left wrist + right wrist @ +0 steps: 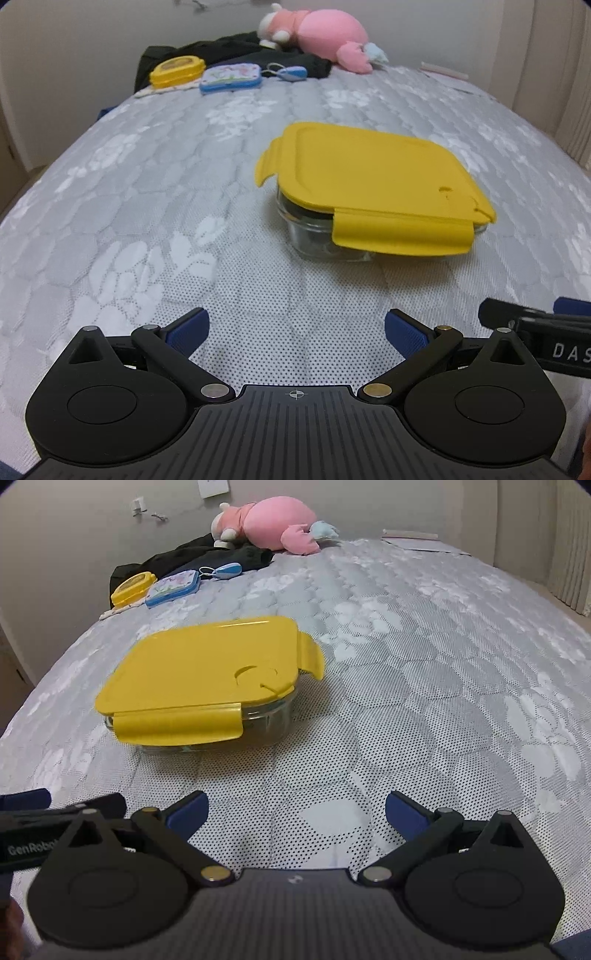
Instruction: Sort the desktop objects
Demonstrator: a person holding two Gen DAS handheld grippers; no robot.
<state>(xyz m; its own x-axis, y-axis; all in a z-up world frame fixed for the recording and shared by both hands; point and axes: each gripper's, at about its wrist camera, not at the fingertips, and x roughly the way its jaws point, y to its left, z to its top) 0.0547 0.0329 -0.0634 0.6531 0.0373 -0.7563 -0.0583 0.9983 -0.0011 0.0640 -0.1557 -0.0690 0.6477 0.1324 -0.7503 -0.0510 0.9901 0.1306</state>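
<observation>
Lidded container (369, 192) ahead of both hand-held grippers

Glass box (317, 236), matt, seemingly plastic lid (373, 173).

A home bedroom is indicated. A bed with a grey quilted mattress (406, 664) fills both views. At 12 o'clock a pink plush toy (273, 522) is laid beside dark clothing (207, 559). A plain wall with a switch plate (213, 487) is seen behind; a curtain (570, 546) hangs at 2 o'clock.
</observation>
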